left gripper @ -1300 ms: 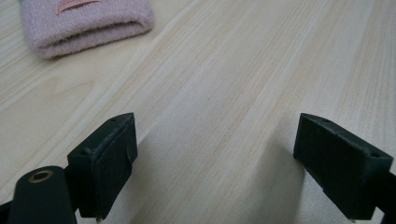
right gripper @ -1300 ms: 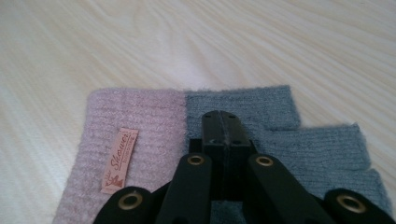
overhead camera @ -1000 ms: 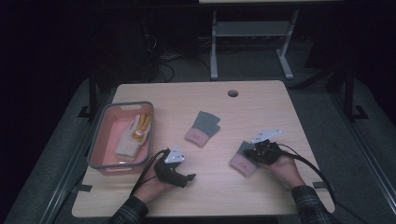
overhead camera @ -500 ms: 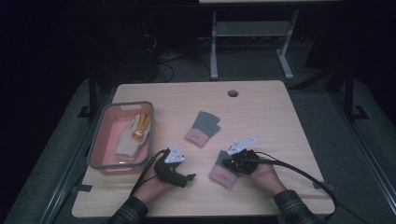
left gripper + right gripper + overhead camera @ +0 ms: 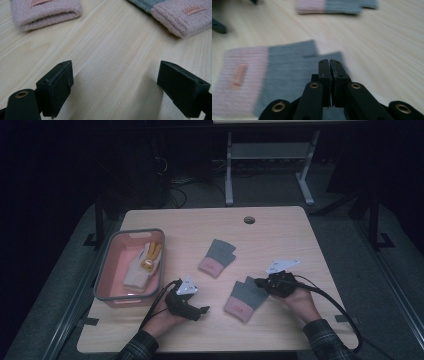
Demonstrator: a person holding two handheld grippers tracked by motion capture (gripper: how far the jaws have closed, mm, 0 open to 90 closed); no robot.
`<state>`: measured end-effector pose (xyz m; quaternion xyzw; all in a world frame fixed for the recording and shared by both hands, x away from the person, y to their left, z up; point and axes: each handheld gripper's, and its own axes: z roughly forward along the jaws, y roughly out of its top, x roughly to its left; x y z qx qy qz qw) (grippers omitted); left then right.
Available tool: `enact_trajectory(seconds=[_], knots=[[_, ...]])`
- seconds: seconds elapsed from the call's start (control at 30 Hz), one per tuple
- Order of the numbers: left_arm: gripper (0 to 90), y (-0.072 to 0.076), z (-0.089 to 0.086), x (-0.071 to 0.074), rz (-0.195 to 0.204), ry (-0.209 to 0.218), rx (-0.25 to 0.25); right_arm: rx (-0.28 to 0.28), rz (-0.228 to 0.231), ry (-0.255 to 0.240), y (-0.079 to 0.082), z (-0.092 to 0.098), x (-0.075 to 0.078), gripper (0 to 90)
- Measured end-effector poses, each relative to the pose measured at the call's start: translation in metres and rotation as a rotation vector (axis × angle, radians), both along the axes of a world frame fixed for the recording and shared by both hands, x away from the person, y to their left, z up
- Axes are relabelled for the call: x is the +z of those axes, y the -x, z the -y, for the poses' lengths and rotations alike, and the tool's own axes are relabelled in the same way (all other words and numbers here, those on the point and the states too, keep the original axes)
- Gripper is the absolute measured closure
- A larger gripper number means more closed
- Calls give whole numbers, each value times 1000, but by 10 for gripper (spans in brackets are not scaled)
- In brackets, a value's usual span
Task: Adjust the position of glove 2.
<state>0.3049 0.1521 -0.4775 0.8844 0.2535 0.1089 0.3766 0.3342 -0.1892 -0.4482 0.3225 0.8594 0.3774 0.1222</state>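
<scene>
Mitten (image 5: 246,298), grey with a pink cuff, lies flat near the counter's (image 5: 280,230) front edge, between your hands. Your right gripper (image 5: 258,282) pinches its grey end, fingers pressed together. Your left gripper (image 5: 204,310) rests beside it, fingers spread.

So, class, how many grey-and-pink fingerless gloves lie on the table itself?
2: one glove mid-table, another glove beside the right tool. The basket may hide more.

Two grey-and-pink mitts lie on the desk: one (image 5: 217,257) near its middle, one (image 5: 245,297) nearer the front edge. One pink bin (image 5: 111,270) sits by the left edge, holding one white-and-yellow glove (image 5: 143,267).
</scene>
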Motion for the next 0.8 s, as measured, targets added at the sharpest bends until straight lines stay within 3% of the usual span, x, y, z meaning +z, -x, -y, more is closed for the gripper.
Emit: enact_trajectory(seconds=[0.03,0.1,0.13,0.23,0.4,0.63,0.8], knots=[[128,0,0,0,0,1,0,-37,11,-9,-3,15,0,832],[128,0,0,0,-2,0,1,-58,11,-21,-5,23,0,821],[128,0,0,0,-1,-1,0,-92,22,-25,-8,37,-1,780],[128,0,0,0,0,0,0,-132,20,-38,-11,50,-2,744],[128,0,0,0,-1,-1,3,-207,33,-47,-15,75,-7,598],[128,0,0,0,-1,-2,5,-279,34,-25,-20,91,-18,383],[127,0,0,0,-1,-4,4,-289,37,-11,-21,91,-23,339]])
